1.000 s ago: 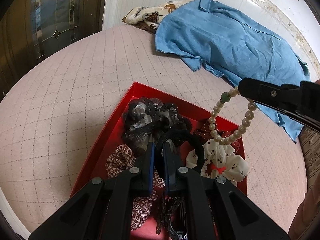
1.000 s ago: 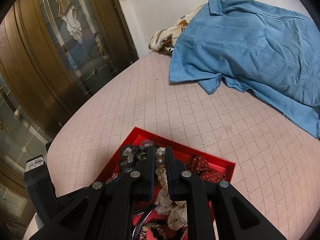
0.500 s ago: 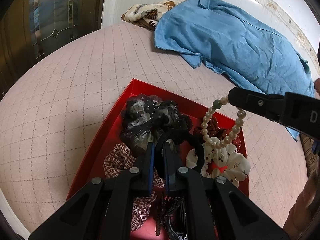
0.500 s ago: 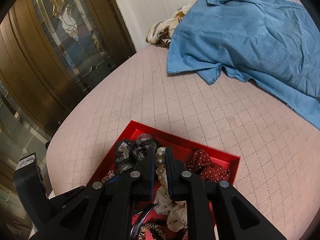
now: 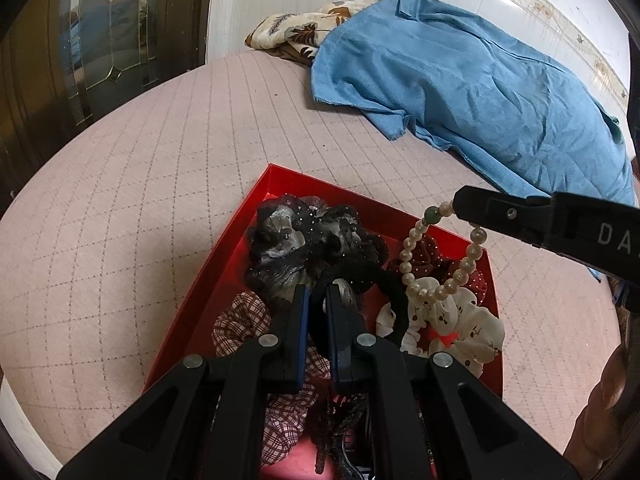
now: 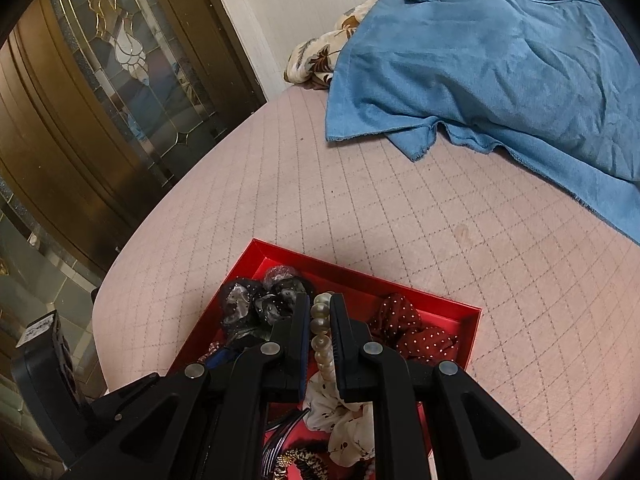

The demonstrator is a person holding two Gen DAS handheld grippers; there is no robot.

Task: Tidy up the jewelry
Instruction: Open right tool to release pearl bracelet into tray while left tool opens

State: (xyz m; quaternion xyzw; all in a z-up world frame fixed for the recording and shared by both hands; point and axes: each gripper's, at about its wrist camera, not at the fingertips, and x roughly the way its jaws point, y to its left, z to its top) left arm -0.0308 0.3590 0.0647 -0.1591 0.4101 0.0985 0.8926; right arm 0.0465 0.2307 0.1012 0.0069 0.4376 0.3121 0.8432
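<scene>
Left gripper (image 5: 316, 300): fingers clenched on a black hair tie (image 5: 372, 280), which loops out to the right of the tips, above the red box (image 5: 224, 256).

Right gripper (image 6: 320, 320): fingers clamped on a pearl bracelet (image 6: 320, 336); beads fill the gap between the pads. In the left wrist view the same gripper (image 5: 464, 204) enters from the right and the bracelet (image 5: 432, 276) hangs from its tip as an open loop with one green bead near the top. The loop's bottom is level with the white scrunchie (image 5: 468, 328); contact cannot be determined.

Box contents: black-grey scrunchie (image 5: 296, 240) at the far corner, dark red dotted scrunchie (image 6: 412, 332) at the far right, white scrunchie near right, plaid scrunchie (image 5: 248, 320) near left, partly under the left gripper. Further dark items lie at the near edge, hidden by the grippers.

The box sits on a pink quilted bed (image 5: 140, 184). A blue shirt (image 5: 460, 80) lies well apart at the far side, over a floral cloth (image 5: 296, 32). A glass-panelled door (image 6: 100, 80) stands at the left.
</scene>
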